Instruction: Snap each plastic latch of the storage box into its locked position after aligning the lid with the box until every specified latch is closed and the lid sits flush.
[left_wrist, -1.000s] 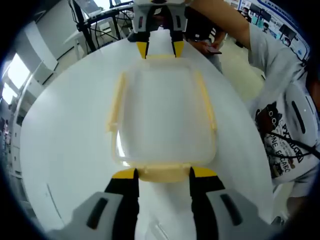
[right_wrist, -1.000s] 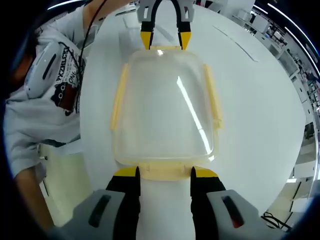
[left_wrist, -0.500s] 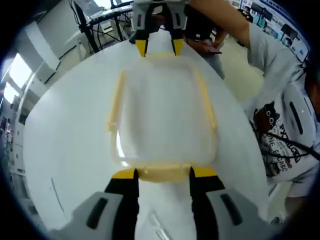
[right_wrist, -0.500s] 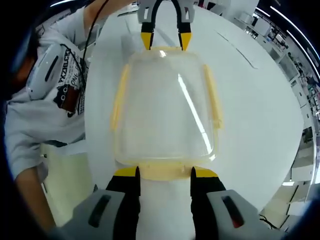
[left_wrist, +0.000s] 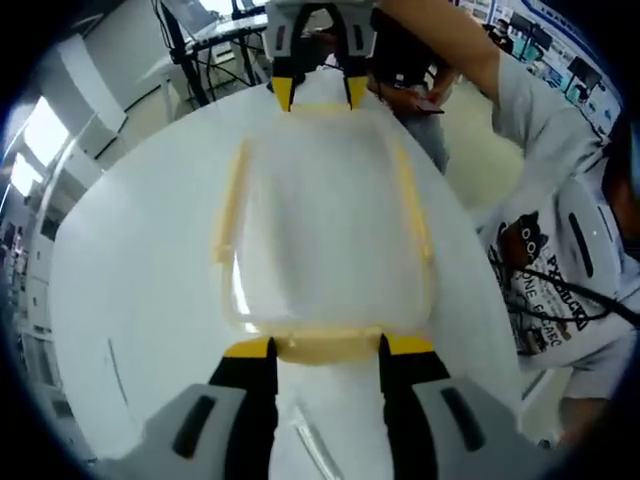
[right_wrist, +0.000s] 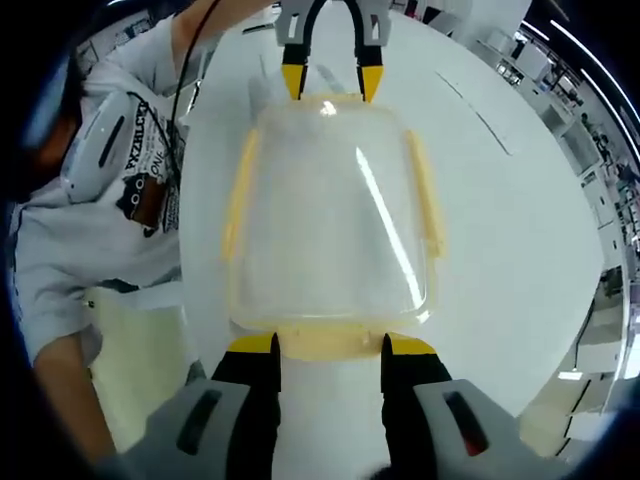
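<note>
**End latches: both grippers in position**

We are bracing the storage box (left_wrist: 325, 220) on the white bench (left_wrist: 130, 300). The left gripper (left_wrist: 325, 348) is straddling one yellow end latch (left_wrist: 325, 345), jaws spread; the right gripper (right_wrist: 325, 348) is straddling the opposite latch (right_wrist: 328, 342) likewise. The lid (right_wrist: 330, 210) is clear, glossy, round-cornered. Next, we judge, both latches need pressing down.

clear storage box (right_wrist: 330, 215), tools (right_wrist: 329, 346) at both end latches
</note>
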